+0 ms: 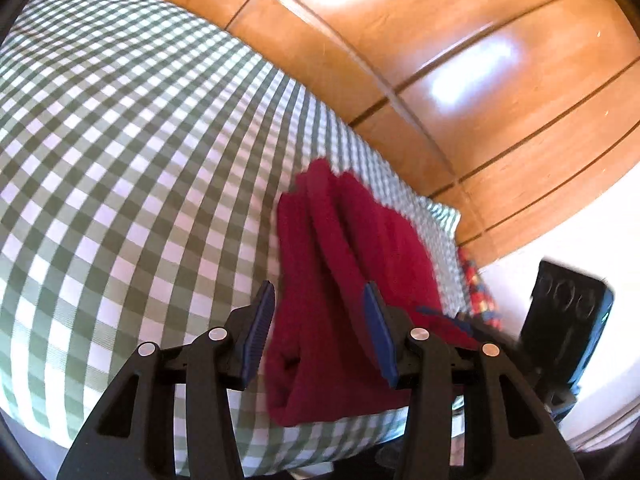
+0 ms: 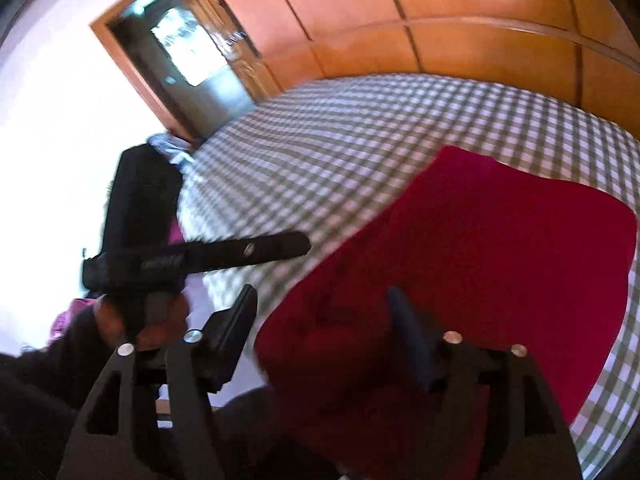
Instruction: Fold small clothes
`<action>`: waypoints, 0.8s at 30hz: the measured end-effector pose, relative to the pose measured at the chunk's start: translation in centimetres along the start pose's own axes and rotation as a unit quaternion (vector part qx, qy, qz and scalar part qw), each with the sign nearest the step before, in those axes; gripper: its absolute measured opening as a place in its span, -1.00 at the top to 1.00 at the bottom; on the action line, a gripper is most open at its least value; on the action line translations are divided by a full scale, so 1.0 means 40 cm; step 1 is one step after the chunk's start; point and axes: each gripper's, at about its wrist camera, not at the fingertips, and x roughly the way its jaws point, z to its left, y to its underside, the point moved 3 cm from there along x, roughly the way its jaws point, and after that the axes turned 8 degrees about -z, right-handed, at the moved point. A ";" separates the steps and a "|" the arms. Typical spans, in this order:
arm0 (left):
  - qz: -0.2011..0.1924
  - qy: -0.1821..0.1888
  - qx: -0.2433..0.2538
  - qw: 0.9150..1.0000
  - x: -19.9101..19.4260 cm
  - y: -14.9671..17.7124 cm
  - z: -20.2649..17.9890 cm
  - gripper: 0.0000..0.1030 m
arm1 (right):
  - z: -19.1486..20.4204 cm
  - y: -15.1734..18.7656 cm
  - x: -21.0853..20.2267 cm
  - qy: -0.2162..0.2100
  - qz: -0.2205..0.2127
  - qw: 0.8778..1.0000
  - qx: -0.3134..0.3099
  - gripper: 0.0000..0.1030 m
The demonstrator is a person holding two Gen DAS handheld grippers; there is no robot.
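Checked bedspread (image 1: 120, 160) bears red cloth (image 1: 332, 280), bunched between open left jaws.

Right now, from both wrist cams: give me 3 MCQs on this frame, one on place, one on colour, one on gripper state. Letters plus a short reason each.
1. Where does the red cloth lie?
A. on the checked bedspread
B. on the wooden floor
C. hung on the door

2. What colours is the bedspread?
A. blue and yellow stripes
B. green and white checks
C. plain black

3. How does the left gripper stand?
A. shut on the cloth
B. out of view
C. open, fingers apart

Answers:
1 A: in both views the cloth rests on the checked cover near its edge.
2 B: green and white squares cover the whole bedspread.
3 C: its two blue pads stand well apart with the cloth showing between them, not pinched. The right gripper is open too.
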 end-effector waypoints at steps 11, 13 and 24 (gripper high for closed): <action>0.038 0.120 0.071 0.989 -0.009 -0.016 -0.206 -0.30 | -0.131 0.196 -0.237 0.149 -0.019 0.989 0.018 -0.45; 0.060 0.104 0.104 0.987 0.013 0.010 -0.233 -0.30 | -0.148 0.233 -0.223 0.168 -0.005 0.986 0.017 -0.45; 0.084 0.033 0.125 0.988 0.026 0.111 -0.151 0.88 | -0.149 0.233 -0.128 0.200 -0.003 0.980 0.001 0.55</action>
